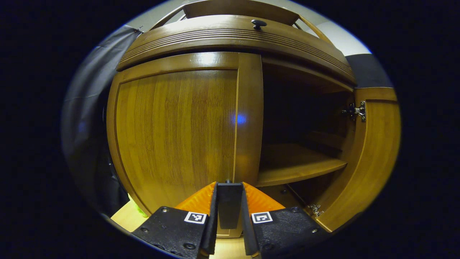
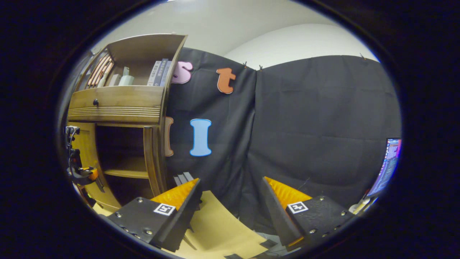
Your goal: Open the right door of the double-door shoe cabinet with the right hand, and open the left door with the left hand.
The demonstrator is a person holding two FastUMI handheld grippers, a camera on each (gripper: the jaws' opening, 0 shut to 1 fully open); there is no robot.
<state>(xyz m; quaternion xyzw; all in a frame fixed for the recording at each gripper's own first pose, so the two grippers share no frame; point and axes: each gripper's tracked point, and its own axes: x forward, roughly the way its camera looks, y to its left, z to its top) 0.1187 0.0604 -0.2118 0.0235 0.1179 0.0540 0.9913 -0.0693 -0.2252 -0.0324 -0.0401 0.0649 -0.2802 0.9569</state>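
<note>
The wooden shoe cabinet's left door [image 1: 176, 133] stands closed in the left gripper view. My left gripper [image 1: 229, 187] is shut on that door's dark handle [image 1: 229, 205], near the door's inner edge. The right door [image 1: 373, 158] is swung wide open, showing a dark interior with a shelf [image 1: 298, 165]. In the right gripper view my right gripper [image 2: 230, 187] is open and holds nothing; it faces the black cloth, well away from the cabinet [image 2: 115, 104]. There the open right door [image 2: 152, 162] shows edge-on, and the left gripper [image 2: 84, 173] is at the cabinet's front.
A drawer with a small dark knob [image 1: 258, 23] sits above the doors, and books [image 2: 158, 72] stand on the open shelf on top. A tan sheet [image 2: 219, 223] lies on the floor under the right gripper. A lit screen [image 2: 388, 165] is at far right.
</note>
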